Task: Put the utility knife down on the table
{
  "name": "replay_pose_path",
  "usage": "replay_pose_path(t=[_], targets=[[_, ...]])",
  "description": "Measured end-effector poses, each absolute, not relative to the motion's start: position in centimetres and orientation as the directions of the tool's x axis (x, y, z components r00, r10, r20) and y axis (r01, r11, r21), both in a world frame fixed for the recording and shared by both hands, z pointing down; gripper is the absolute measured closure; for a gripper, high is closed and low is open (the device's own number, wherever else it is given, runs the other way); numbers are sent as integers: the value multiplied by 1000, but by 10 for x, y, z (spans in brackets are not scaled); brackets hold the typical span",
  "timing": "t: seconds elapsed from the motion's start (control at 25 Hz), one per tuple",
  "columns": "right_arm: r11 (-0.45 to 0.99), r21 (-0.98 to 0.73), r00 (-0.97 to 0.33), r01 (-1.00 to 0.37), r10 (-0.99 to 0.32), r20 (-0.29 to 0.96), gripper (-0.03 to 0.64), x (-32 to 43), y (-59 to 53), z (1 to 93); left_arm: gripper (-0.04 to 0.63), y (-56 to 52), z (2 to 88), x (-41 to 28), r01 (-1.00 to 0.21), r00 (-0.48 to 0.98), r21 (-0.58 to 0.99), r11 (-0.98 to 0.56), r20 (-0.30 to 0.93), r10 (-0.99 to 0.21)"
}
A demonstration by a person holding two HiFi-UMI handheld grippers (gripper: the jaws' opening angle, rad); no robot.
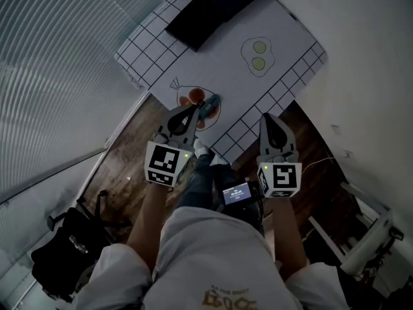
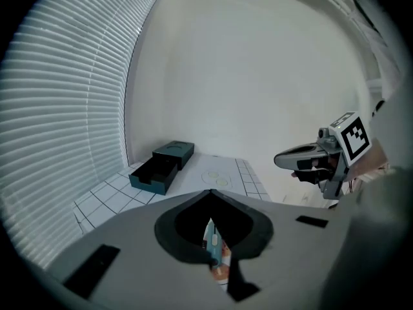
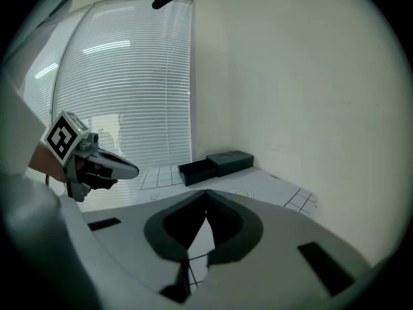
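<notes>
The left forearm reached forward, its tool (image 1: 199, 112) tilted slightly down over the near edge of the surface (image 1: 219, 50). Its jaws were clamped on the teal utility knife (image 2: 211, 243), which was held off the surface above an orange drawing. Further right, the right forearm lay parallel. The right tool (image 1: 266, 117) had its jaws together, with nothing between them, by the same near edge.
</notes>
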State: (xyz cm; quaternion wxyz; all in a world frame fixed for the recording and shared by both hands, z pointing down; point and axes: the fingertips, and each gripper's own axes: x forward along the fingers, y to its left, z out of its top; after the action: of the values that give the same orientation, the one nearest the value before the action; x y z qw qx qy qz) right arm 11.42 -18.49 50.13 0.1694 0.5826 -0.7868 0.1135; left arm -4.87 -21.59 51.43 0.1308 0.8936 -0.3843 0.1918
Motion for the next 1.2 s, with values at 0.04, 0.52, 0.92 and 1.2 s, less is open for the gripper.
replay_pose_path(t=[0.04, 0.52, 0.92, 1.2], targets=[[297, 22, -264, -955, -880, 394, 609, 115, -185, 498, 588, -216, 507, -50, -740, 628, 76, -668, 434, -646], [268, 51, -240, -962, -921, 306, 609, 130, -184, 444, 588, -218, 428, -62, -789, 587, -5, -614, 289, -756], [292, 20, -278, -956, -927, 250, 609, 114, -172, 411, 588, -203, 387, -72, -825, 550, -28, -564, 184, -814], [311, 32, -296, -950, -929, 221, 609, 103, -175, 397, 588, -198, 372, -82, -840, 530, -37, -541, 153, -834]])
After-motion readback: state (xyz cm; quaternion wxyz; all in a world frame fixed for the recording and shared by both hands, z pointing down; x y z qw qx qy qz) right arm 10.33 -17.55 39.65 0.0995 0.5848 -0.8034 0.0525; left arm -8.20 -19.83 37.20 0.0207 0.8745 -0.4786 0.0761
